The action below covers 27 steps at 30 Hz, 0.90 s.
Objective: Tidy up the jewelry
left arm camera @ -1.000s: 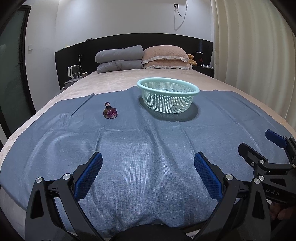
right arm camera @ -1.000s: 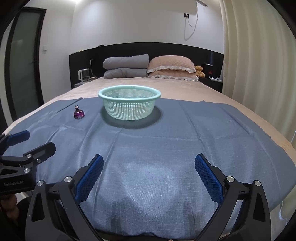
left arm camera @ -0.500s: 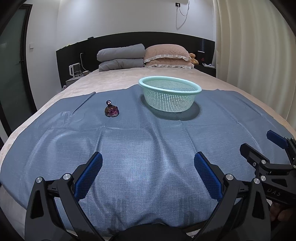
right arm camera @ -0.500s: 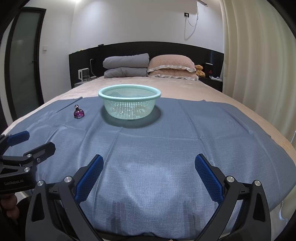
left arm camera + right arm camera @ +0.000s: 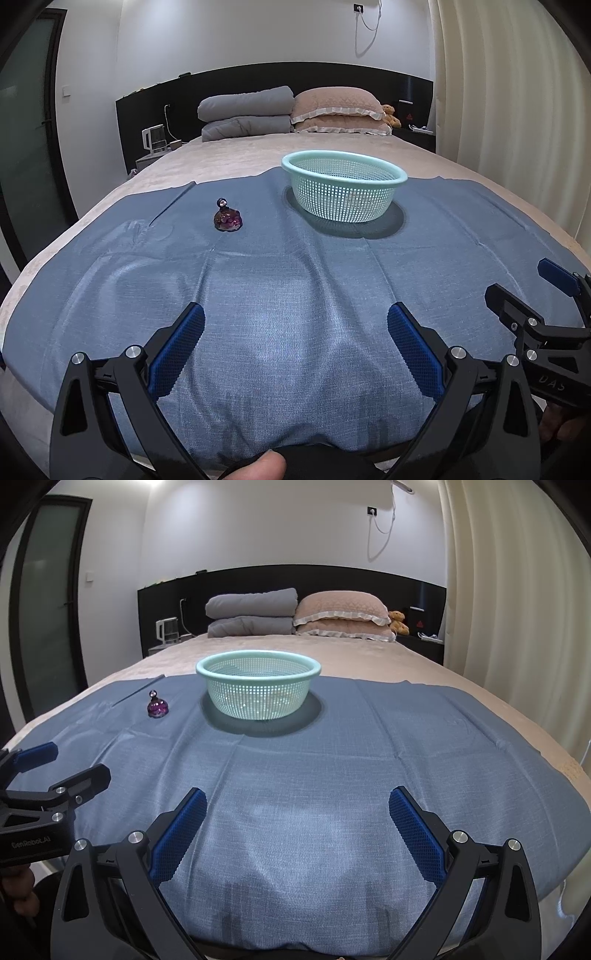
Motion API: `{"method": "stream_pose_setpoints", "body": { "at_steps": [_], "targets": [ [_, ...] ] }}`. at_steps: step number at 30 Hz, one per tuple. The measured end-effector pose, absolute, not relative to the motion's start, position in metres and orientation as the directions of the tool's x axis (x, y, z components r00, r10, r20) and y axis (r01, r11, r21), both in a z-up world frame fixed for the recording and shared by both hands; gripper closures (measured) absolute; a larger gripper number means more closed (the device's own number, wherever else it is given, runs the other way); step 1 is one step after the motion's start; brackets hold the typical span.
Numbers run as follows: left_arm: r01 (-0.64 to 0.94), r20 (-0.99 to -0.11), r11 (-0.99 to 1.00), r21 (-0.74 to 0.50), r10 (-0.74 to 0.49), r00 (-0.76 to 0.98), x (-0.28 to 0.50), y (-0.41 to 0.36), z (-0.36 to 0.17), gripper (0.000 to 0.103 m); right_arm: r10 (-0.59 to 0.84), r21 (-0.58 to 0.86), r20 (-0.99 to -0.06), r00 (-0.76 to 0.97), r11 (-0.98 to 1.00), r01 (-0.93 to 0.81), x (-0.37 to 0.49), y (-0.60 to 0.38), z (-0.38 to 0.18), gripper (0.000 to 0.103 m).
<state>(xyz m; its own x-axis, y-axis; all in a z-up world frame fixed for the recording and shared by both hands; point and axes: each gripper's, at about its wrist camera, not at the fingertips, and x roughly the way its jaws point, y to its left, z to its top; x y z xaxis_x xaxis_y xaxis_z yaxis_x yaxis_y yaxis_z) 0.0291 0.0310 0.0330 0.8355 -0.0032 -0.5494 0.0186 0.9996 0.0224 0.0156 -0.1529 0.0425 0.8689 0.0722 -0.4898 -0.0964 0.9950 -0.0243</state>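
- My left claw hangs low over the near edge of the bed, jaws spread wide with nothing between them.
- My right claw is just beside it on the right, also spread wide and empty, over the near part of the blue cloth.
- The trinket, a small purple piece with a knob on top, stands upright on the cloth, far from both claws and to the left of centre.
- From my left claw it lies ahead and a little left. From my right claw it lies ahead and much further left, past where my left claw sits.
- So I judge the left claw the nearer one, with the straighter line to it.
- The trinket has no real long axis along the cloth. It is round at the base and its height runs straight up, so I think any approach angle would do, closing on the knob or the body.
- The basket sits to the right of the trinket, at about the same depth, apart from it with bare cloth between.
- I cannot tell from here whether anything already lies in the basket.
- As I read it, the move ahead is a long forward reach, slightly left, then a short carry right to the basket.
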Motion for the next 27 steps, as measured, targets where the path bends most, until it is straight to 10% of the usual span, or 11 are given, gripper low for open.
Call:
{"method": "stream_pose_setpoints", "body": {
  "at_steps": [27],
  "targets": [
    [0.030, -0.539, 0.999, 0.025, -0.012, 0.842, 0.0256, 0.0276, 0.0340, 0.006, 0.071, -0.025, -0.488, 0.870, 0.995, -0.096, 0.0139, -0.1528, 0.0427, 0.008]
  ]
}}
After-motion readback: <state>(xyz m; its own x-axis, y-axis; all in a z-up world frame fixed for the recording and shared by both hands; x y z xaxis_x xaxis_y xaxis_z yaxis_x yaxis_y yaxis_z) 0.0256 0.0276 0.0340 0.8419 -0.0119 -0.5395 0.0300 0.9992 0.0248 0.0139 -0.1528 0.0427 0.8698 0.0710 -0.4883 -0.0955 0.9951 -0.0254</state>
